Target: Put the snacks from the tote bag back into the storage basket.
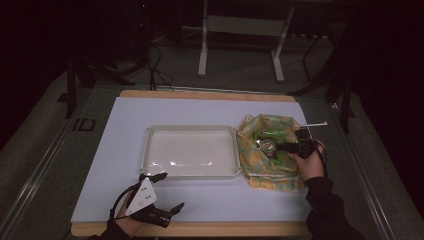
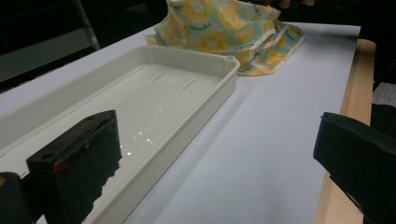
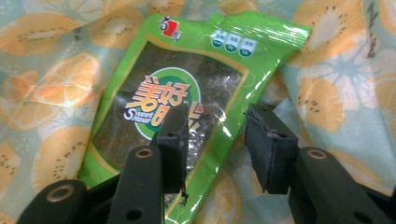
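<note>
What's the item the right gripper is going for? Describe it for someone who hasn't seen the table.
Start at the white tray mid-table; right of it lies a crumpled fruit-print cloth bag. Inside its opening lies a glossy green snack packet, with the right gripper poised over its edge. It is the bright green, printed item against the pale orange-patterned fabric.

left claw: matt black body carrying a pale grey three-cornered plate marked with small dots; a thin black cable loops from its rear. in the left gripper view its two jaws are blocky and black, faced with rough, frayed foam, one bearing a small red mark and a round hole. right claw: black jaws with worn, chipped pads, mounted on glossy black link arms with ring-shaped pivot holes; in the high view a slim white rod projects from its top. right forearm: long dark sleeve, cuffed at the wrist.
</note>
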